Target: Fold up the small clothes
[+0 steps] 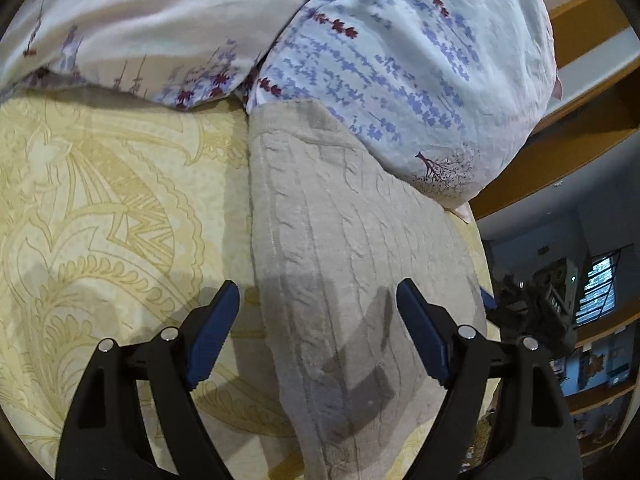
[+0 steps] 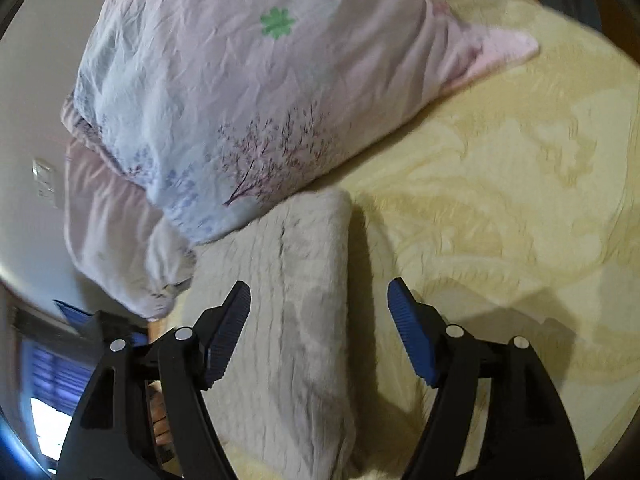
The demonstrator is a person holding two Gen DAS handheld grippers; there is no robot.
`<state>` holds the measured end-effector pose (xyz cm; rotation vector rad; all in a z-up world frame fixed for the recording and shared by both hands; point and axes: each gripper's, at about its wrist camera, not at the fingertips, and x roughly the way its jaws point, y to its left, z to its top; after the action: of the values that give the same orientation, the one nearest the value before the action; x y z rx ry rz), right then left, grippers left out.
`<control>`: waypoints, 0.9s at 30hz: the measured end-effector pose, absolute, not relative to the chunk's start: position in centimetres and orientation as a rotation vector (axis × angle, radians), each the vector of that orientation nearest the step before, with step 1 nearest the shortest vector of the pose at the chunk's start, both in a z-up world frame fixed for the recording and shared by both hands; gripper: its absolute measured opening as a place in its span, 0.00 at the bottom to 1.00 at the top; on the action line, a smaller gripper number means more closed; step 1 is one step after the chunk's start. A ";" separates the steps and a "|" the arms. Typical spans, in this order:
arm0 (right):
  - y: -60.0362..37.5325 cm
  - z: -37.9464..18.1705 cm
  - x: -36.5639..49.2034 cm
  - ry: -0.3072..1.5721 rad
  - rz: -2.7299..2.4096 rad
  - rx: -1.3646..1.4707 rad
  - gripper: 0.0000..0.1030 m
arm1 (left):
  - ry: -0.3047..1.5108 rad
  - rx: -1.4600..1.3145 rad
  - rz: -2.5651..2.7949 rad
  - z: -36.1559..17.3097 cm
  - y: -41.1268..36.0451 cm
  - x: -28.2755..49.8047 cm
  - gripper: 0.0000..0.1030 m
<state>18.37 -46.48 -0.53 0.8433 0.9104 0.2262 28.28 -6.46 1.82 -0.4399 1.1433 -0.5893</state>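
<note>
Beige cable-knit garment (image 1: 340,264) lies folded below both wide, empty claws, left gripper (image 1: 318,300) and right gripper (image 2: 318,300), probably released for another fold.

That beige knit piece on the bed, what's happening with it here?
A person with a gripper in each hand is folding it. The beige knit garment lies folded into a long strip on the yellow bedspread, one end against the floral pillows. The left gripper and the right gripper both hover open above it, holding nothing.
</note>
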 end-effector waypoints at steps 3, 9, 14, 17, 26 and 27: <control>-45.9 -1.0 18.2 0.937 0.247 0.861 0.71 | 1.154 -0.439 -0.601 1.5 -6.7 28.0 0.77; -44.7 -1.3 18.6 0.982 0.276 0.832 0.71 | 1.172 -0.458 -0.630 0.8 -8.1 28.1 0.74; -44.1 -1.5 18.6 0.991 0.303 0.824 0.68 | 1.182 -0.469 -0.643 0.2 -9.0 28.2 0.73; -43.8 -1.6 18.5 0.996 0.334 0.827 0.64 | 1.178 -0.482 -0.646 0.0 -9.2 28.1 0.72; -42.9 -1.8 18.5 0.998 0.398 0.862 0.57 | 1.169 -0.492 -0.652 0.0 -9.1 27.9 0.72; -43.0 -1.9 18.5 0.997 0.407 0.869 0.55 | 1.167 -0.492 -0.653 0.0 -9.2 27.9 0.72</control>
<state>18.46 -43.05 -1.90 0.8687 0.9966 0.4066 27.88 -9.17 -0.04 -0.4925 1.1674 -0.6526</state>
